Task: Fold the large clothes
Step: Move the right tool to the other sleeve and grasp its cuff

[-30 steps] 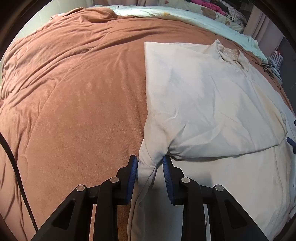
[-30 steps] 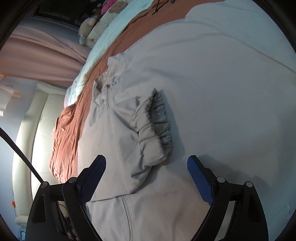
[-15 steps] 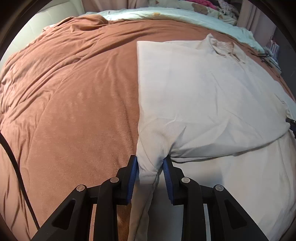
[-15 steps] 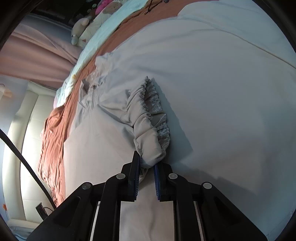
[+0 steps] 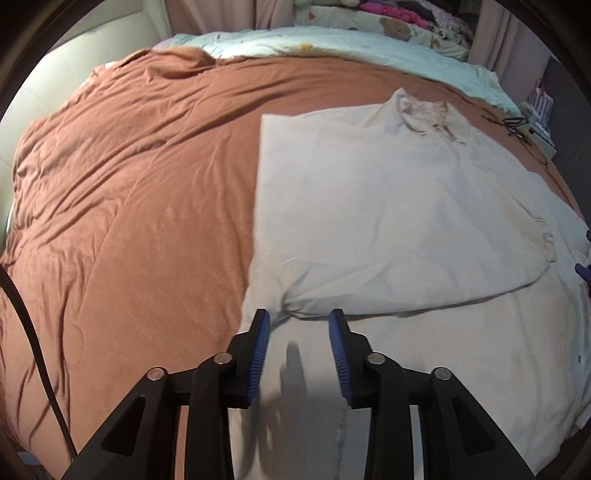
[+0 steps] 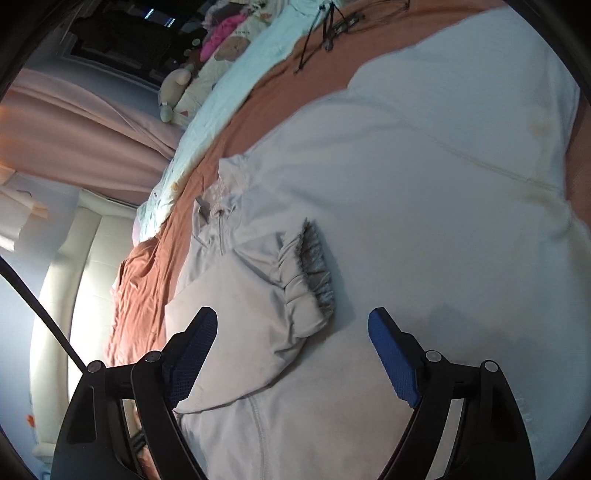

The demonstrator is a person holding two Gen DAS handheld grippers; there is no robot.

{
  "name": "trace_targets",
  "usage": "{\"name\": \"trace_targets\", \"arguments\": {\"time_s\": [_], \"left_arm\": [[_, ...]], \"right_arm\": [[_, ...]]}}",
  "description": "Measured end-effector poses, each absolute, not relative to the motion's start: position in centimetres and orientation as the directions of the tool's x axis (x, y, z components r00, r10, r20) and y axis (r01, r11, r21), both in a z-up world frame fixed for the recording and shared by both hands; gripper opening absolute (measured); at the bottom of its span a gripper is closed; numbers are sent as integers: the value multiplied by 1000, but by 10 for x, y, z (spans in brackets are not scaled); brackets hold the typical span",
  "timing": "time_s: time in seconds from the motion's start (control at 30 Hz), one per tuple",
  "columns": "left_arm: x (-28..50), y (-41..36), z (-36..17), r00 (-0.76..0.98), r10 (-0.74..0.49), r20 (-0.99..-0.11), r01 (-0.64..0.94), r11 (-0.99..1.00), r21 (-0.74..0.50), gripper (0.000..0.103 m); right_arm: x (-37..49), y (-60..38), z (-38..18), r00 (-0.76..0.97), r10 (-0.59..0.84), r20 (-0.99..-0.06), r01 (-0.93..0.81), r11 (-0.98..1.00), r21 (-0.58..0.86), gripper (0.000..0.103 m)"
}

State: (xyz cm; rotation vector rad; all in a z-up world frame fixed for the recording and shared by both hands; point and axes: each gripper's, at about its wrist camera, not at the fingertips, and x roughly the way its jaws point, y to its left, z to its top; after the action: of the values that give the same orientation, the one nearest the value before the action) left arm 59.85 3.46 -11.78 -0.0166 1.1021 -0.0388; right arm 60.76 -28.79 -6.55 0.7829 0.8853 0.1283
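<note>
Both hand-held grippers, left (image 5: 298,341) and right (image 6: 291,345), are opening above the cream jacket (image 5: 388,206), pinching nothing. It lies half-folded on the brown blanket (image 5: 129,206); its gathered cuff (image 6: 314,266) sits just beyond the right one. A black tripod (image 6: 325,26) lies well apart.

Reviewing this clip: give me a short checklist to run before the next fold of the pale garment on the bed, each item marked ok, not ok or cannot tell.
1. Left gripper free of cloth: ok, jaws opening, nothing between them.
2. Right gripper free of cloth: ok, jaws opening wide, the ruffled cuff lies beyond the tips.
3. Folded sleeve lying flat across the garment: ok, only light wrinkles.
4. Left fold edge straight: ok, a clean line against the brown blanket.
5. Far side of the garment folded in: not ok, it lies spread out in the right wrist view.
6. Hem position: cannot tell, out of view.
</note>
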Motion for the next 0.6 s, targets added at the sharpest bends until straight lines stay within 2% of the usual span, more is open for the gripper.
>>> {"name": "trace_targets", "arguments": {"time_s": [0.1,0.33,0.6], "left_arm": [[595,16,-99,486,-62,-872,54,998,-41,58],[595,-38,-74,509,-106,-854,122,991,-50,58],[611,-110,-70,510,-144,-848,182,982,-57,58]], "right_arm": [[589,-305,-57,679,337,-652,221,753,619,83],[551,-372,-44,773,207,-599,284,732,619,83],[537,-421,-64,807,78,-586,373,701,607,69]]}}
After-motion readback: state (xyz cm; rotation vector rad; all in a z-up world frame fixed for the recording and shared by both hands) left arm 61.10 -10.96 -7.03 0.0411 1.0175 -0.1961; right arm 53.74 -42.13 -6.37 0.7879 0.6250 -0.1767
